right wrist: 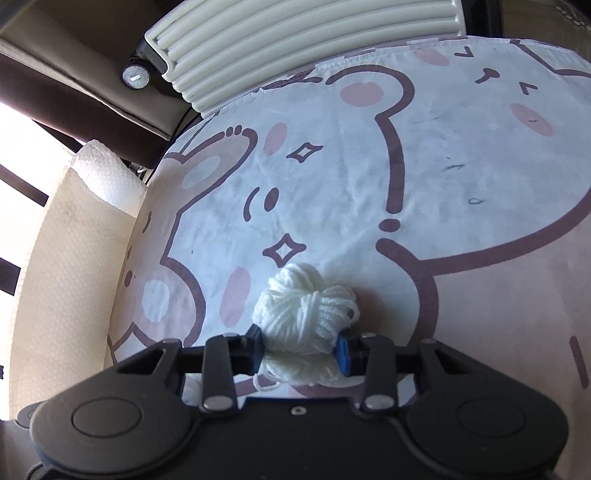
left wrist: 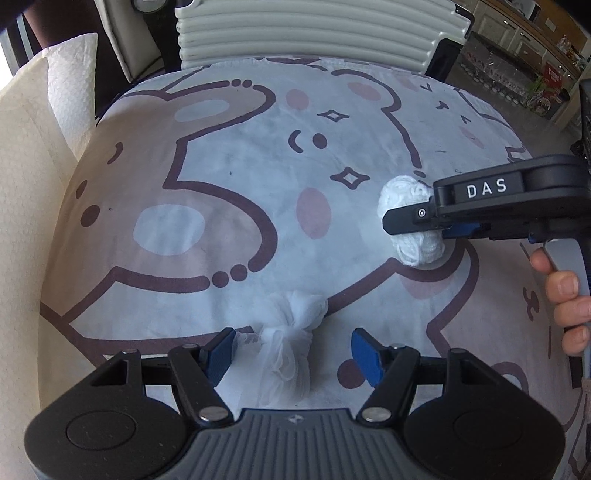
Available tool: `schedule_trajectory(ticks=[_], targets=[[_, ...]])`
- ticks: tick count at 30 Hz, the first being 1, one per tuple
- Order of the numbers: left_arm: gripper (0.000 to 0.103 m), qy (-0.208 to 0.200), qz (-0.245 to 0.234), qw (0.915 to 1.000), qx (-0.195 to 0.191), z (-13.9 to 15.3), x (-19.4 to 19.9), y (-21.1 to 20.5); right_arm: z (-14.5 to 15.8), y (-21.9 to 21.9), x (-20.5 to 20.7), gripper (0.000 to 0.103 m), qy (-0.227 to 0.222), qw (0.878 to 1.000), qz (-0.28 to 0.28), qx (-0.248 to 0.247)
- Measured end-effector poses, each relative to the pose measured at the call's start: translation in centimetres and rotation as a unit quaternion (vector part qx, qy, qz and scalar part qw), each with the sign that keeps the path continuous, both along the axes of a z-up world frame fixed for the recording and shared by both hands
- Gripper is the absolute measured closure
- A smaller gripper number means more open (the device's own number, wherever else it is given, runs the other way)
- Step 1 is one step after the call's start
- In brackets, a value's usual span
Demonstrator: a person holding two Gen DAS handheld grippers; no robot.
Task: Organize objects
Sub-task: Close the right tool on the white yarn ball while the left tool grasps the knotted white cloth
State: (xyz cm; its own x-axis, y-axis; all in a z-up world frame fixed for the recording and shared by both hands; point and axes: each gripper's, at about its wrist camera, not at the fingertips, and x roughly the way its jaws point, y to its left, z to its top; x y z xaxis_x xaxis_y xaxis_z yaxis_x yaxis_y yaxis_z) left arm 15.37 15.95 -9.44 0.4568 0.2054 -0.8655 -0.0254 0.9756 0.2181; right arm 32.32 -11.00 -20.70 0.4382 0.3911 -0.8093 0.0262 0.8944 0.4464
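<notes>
A white yarn ball [right wrist: 303,317] lies on the bear-print cloth [right wrist: 351,177]. My right gripper [right wrist: 301,354] is shut on it; in the left wrist view the yarn ball [left wrist: 410,221] shows at the right, clamped in the right gripper [left wrist: 413,225]. A knotted white mesh bundle [left wrist: 288,339] lies on the cloth [left wrist: 229,177] between the blue fingers of my left gripper [left wrist: 291,354]. The left jaws stand wide apart around the bundle and do not touch it.
A ribbed white rack [left wrist: 314,33] stands at the cloth's far edge, also in the right wrist view [right wrist: 295,48]. Cream padded sheets [left wrist: 22,184] and white bubble-textured paper [left wrist: 70,85] lie to the left. A hand [left wrist: 565,295] holds the right gripper's handle.
</notes>
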Motion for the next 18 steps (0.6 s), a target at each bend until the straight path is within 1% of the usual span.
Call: schedule_trajectory(ticks=[1, 4, 6, 7, 8, 9, 12, 14, 18], targets=[[0.035, 0.002, 0.002, 1.0000, -0.001, 0.0, 0.0, 0.0, 0.1, 0.0, 0.0, 0.065, 0.000, 1.000, 0.001, -0.001], [0.042, 0.014, 0.008, 0.9999, 0.003, -0.1, 0.0, 0.1, 0.2, 0.0, -0.1, 0.065, -0.001, 1.000, 0.004, -0.004], [0.052, 0.024, 0.018, 0.9995, 0.007, -0.3, 0.1, 0.2, 0.4, -0.1, -0.2, 0.065, -0.001, 1.000, 0.007, -0.005], [0.055, 0.027, 0.025, 0.9993, 0.008, -0.3, 0.1, 0.3, 0.5, -0.2, -0.2, 0.065, -0.001, 1.000, 0.008, -0.007], [0.063, 0.029, 0.032, 0.9990, 0.010, -0.4, 0.1, 0.4, 0.6, -0.2, -0.3, 0.066, -0.002, 1.000, 0.009, -0.008], [0.066, 0.029, 0.038, 0.9988, 0.008, -0.3, 0.0, 0.6, 0.7, -0.3, -0.4, 0.066, -0.002, 1.000, 0.011, -0.010], [0.071, 0.017, 0.055, 0.9984, 0.001, 0.2, -0.1, 0.6, 1.1, -0.5, -0.7, 0.066, -0.001, 1.000, 0.017, -0.022], [0.071, 0.006, 0.063, 0.9980, 0.005, 0.6, -0.1, 0.4, 1.3, -0.8, -1.0, 0.066, -0.001, 0.999, 0.020, -0.027], [0.071, -0.013, 0.070, 0.9974, 0.003, 1.5, -0.3, -0.3, 2.3, -1.2, -1.7, 0.066, -0.008, 0.999, 0.028, -0.042]])
